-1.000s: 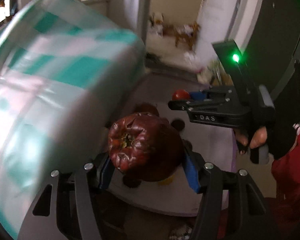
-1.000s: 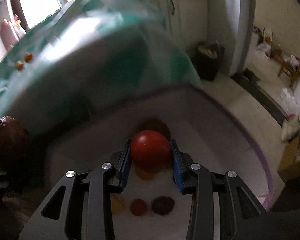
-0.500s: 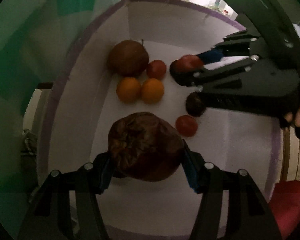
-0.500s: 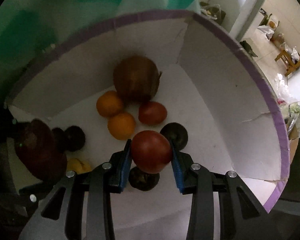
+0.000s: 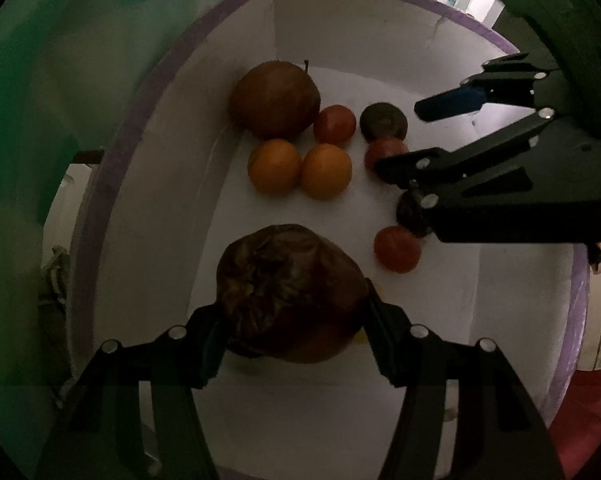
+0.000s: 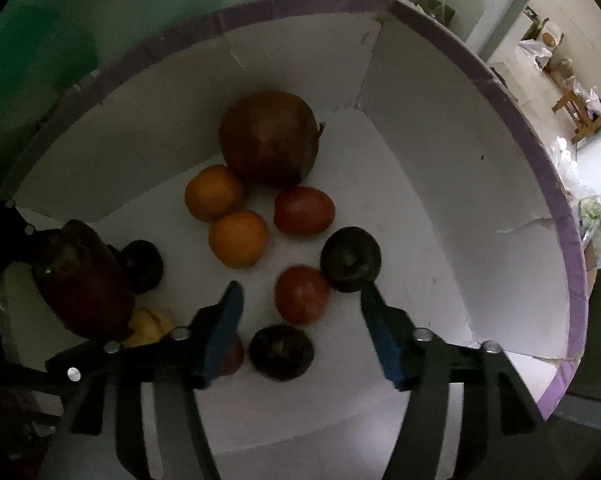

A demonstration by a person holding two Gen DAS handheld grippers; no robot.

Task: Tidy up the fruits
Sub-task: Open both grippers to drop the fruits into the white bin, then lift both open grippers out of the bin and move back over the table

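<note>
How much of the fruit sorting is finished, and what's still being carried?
Several fruits already lie in the white box, including two oranges. The right gripper has just been opening, its pads clear of the red fruit between them. The left gripper grips a wrinkled dark fruit, not yet released.

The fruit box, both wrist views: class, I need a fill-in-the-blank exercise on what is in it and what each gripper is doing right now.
1. The left gripper is shut on a wrinkled dark red ____.
2. The right gripper has just been opening; its jaws stand ____, with a red fruit lying loose between them.
3. Beside the big brown fruit lie ____ oranges.
4. The white box has a ____ rim.

Missing words: fruit; open; two; purple
</note>
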